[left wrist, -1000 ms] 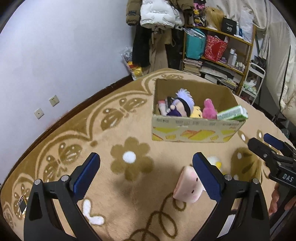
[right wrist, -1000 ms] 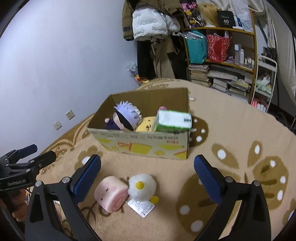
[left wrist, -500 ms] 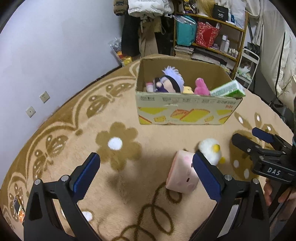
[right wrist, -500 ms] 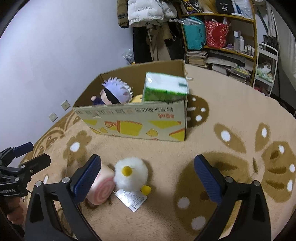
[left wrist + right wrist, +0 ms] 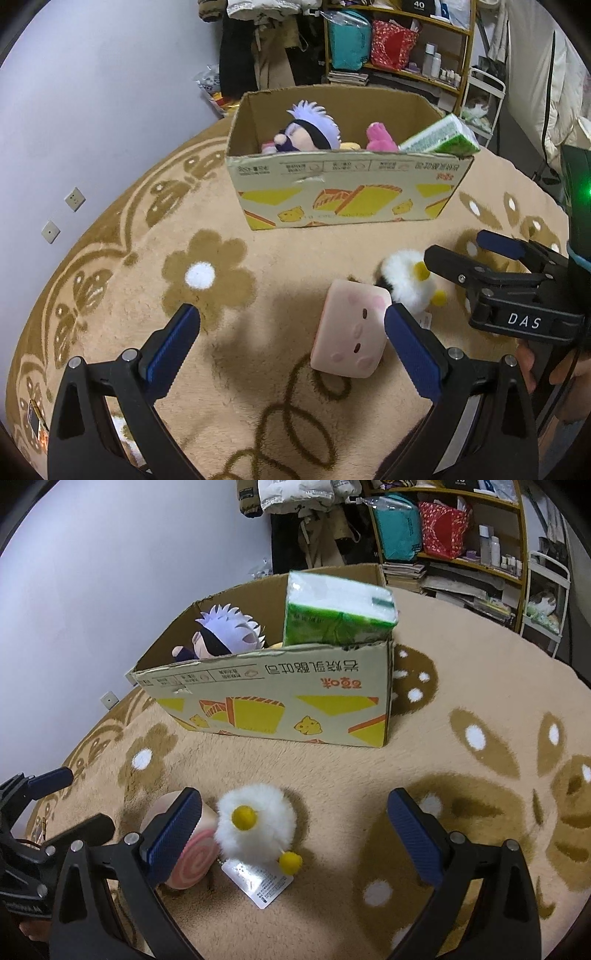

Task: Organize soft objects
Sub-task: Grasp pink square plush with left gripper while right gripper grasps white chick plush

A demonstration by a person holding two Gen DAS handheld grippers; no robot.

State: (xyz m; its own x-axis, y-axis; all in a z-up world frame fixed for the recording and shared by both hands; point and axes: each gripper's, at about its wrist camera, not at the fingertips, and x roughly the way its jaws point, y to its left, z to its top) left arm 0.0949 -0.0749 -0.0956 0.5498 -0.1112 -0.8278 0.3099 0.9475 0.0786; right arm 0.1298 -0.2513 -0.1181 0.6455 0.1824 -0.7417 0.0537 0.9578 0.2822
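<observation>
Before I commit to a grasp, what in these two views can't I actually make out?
- Right wrist view: most of the pink roll plush is hidden behind the right gripper's finger.
- Both views: the lower bodies of the toys in the cardboard box are hidden by its front wall.
- Right wrist view: the print on the white fluffy toy's tag is too small to read.

Left gripper [image 5: 291, 338] wide open above rug [image 5: 258, 258], pink plush [image 5: 351, 332] just inside its right finger, white chick [image 5: 406, 280] touching plush, right gripper [image 5: 469, 254] over chick, box [image 5: 347, 192] behind.
</observation>
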